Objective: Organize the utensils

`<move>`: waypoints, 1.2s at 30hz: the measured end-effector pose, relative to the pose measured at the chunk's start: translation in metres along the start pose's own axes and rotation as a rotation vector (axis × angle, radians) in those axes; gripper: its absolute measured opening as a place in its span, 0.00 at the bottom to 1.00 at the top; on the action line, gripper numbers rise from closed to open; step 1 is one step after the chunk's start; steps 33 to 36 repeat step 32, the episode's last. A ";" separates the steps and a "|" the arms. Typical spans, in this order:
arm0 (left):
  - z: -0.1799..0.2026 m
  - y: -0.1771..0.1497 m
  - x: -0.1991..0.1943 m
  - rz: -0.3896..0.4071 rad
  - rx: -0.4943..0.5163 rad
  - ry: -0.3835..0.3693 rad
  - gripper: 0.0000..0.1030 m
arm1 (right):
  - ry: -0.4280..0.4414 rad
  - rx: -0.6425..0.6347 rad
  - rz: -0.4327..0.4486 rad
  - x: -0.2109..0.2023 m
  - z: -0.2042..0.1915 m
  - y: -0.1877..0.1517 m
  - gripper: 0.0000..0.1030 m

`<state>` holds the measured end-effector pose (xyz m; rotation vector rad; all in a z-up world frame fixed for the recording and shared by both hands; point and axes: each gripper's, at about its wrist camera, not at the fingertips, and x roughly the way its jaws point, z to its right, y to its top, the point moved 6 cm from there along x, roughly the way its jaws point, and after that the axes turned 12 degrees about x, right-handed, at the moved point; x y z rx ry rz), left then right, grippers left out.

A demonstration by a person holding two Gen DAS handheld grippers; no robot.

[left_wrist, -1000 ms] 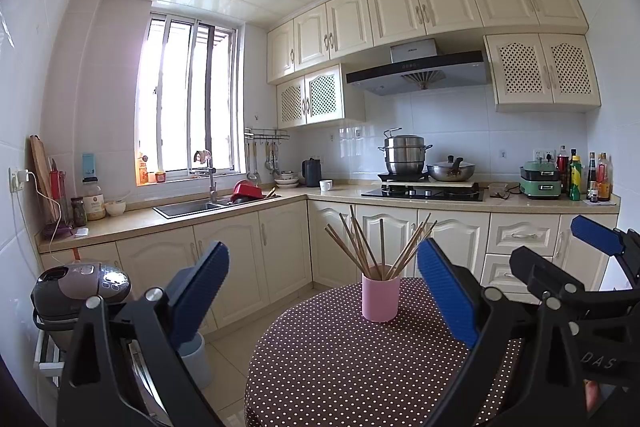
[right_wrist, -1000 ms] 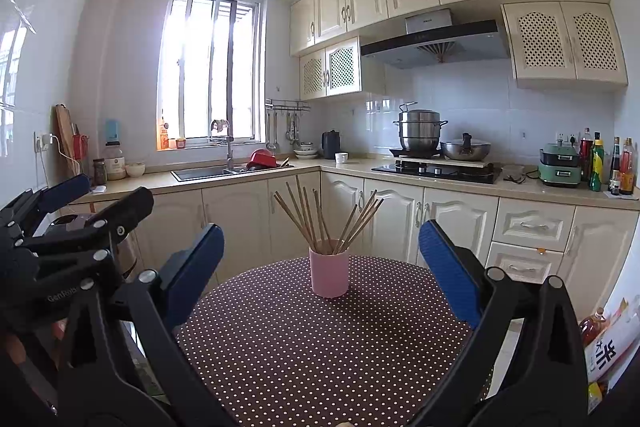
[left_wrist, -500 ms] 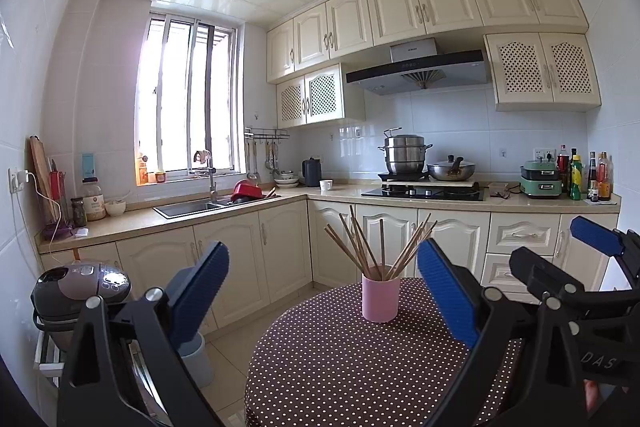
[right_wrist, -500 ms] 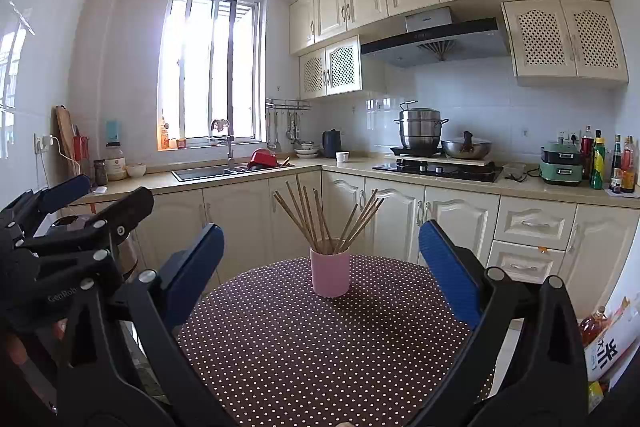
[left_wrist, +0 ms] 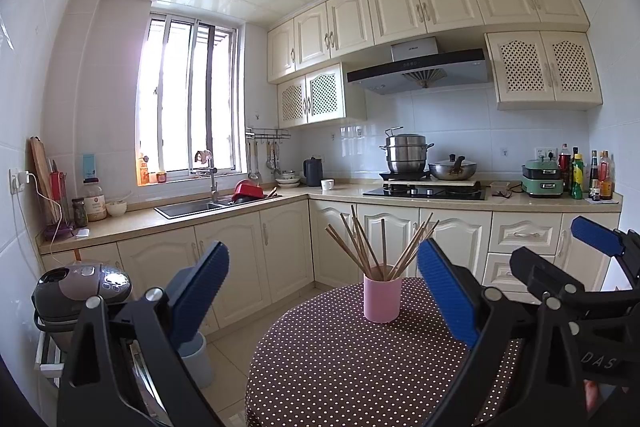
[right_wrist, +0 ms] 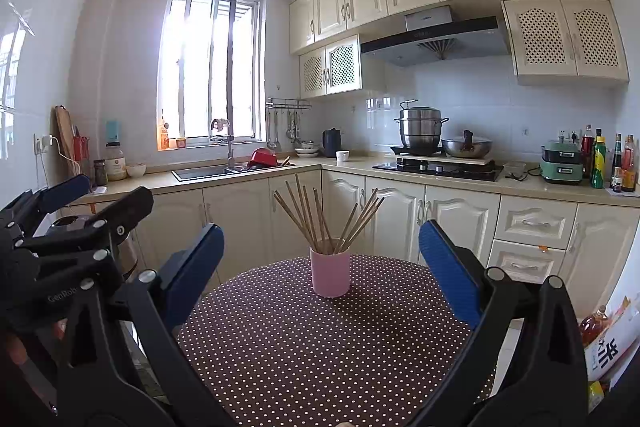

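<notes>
**Chopsticks in cup, nothing gripped**

Thin brown wooden chopsticks (right_wrist: 320, 217) stand splayed in a pink cylindrical cup (right_wrist: 330, 273) mid-table on the dotted brown tablecloth (right_wrist: 304, 347). Left gripper (left_wrist: 320, 295) and right gripper (right_wrist: 320, 271) both spread wide, empty. Sticks probably light, stiff, slippery; pinch upper shafts.

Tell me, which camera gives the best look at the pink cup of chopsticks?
The right wrist view: the pink cup stands nearly centred between the open right gripper, with the chopsticks fanned out clearly. The left wrist view shows the cup too, but its right finger covers some chopstick tips.
</notes>
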<state>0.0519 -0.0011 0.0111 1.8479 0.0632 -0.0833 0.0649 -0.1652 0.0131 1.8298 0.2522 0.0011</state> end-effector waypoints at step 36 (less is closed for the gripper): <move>0.005 -0.013 0.022 -0.038 0.015 -0.001 0.91 | -0.014 0.017 -0.040 0.019 0.006 -0.012 0.93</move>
